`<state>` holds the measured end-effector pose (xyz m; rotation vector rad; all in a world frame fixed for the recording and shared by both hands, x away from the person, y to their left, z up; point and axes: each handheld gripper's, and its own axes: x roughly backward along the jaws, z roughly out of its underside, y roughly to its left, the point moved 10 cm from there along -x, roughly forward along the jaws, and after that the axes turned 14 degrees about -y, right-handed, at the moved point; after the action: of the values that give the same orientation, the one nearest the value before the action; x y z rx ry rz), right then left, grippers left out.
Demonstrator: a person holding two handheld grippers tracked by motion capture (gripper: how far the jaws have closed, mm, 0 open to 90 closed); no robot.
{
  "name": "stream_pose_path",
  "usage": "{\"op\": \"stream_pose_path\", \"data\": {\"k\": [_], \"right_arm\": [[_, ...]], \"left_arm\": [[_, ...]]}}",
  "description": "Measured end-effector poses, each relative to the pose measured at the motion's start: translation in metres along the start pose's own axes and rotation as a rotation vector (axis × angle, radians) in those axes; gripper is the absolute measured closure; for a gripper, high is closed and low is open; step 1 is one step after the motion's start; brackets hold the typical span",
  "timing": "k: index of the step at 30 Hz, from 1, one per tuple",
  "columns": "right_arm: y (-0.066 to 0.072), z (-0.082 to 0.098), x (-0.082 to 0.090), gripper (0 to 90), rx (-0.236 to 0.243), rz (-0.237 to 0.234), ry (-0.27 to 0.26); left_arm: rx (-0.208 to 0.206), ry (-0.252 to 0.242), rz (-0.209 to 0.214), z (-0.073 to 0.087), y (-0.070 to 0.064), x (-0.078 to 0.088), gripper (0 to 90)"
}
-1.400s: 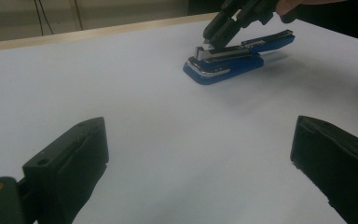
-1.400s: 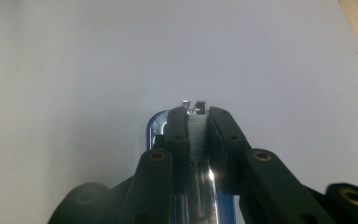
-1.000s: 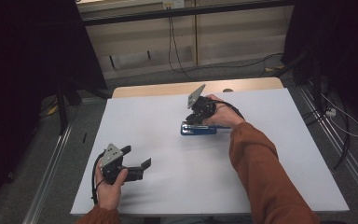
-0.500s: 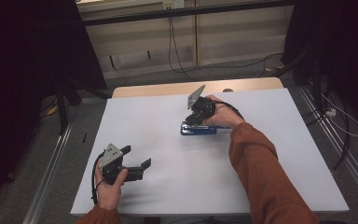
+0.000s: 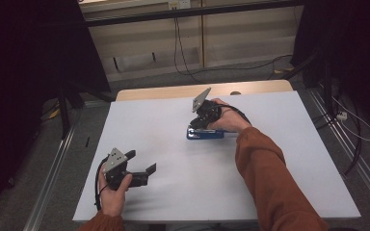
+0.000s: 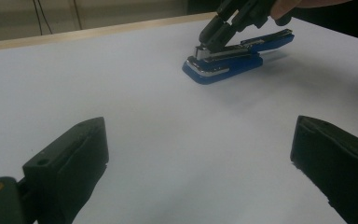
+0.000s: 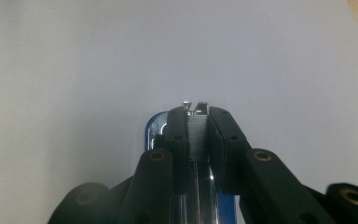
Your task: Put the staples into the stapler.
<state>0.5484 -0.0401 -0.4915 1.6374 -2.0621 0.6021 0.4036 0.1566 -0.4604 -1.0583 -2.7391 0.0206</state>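
White sheet (image 5: 173, 125) over tabletop, bare wood strip (image 5: 173, 91) along far edge w/ small dark spot (image 5: 235, 93), black cable (image 5: 177, 43) hanging down beige wall panels (image 5: 241, 38), cables (image 5: 351, 130) on grey floor at right, metal rail (image 5: 53, 168) at left.

Dim, soft overhead light; dark surroundings, faint shadows, mild grain.

A lab or test room is suggested. A plain white table (image 5: 279, 192) with a wooden strip (image 5: 173, 91) at its 12 o'clock edge is set on a grey floor (image 5: 139, 79). Metal rails (image 5: 53, 168) are seen at 9 and 3 o'clock, loose cables (image 5: 351, 130) at 3 o'clock, black curtains (image 5: 24, 72) at 10 and 2 o'clock, and pale wall panels (image 5: 241, 33) at 12 o'clock.
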Motion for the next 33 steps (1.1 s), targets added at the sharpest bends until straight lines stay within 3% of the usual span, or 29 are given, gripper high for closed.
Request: {"op": "stream_pose_path", "data": {"k": [20,33], "right_arm": [[-0.0031,0.0002,0.0002,74.4,-0.005,0.01,0.002],[-0.0057,0.0014,0.0004,66.0,-0.039,0.04,-0.009]], "left_arm": [[0.002,0.001,0.002,0.0004,-0.0003,-0.0004,4.3],[0.003,0.003,0.003,0.0006,-0.0003,-0.0003,4.2]]}}
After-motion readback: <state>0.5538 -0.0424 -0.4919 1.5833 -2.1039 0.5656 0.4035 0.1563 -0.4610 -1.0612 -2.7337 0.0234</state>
